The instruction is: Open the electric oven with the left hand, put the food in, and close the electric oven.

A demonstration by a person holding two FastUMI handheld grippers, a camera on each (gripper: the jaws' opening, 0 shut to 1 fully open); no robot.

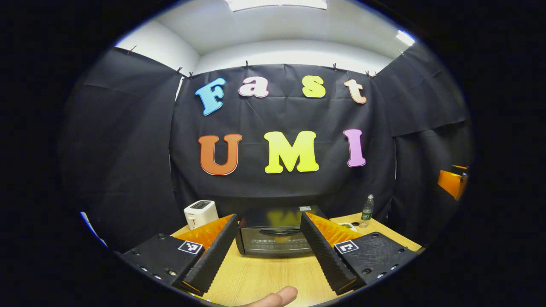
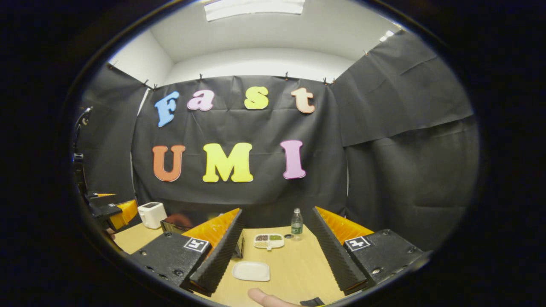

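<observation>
In the left gripper view, your left gripper (image 1: 268,251) hangs over a pale wood-grain table (image 1: 264,277), its two ribbed black fingers, backed in orange, spread wide apart and holding nothing. Framed between them sits the electric oven (image 1: 275,232), a boxy black appliance with a glossy top and a glass door that is closed; it stands well ahead of the fingertips, untouched. To its left is a small white toaster (image 1: 199,214) with rounded corners. To its right stands a clear plastic bottle (image 1: 366,211) with a green label. A fingertip (image 1: 275,297) of your hand pokes in at the bottom edge.

In the right gripper view, your right gripper (image 2: 277,251) is also spread open and empty above the same table. Between its fingers lie a flat white rounded-square plate (image 2: 251,270) and, farther back, a white divided tray of food (image 2: 268,241), with the bottle just beside it.
</observation>
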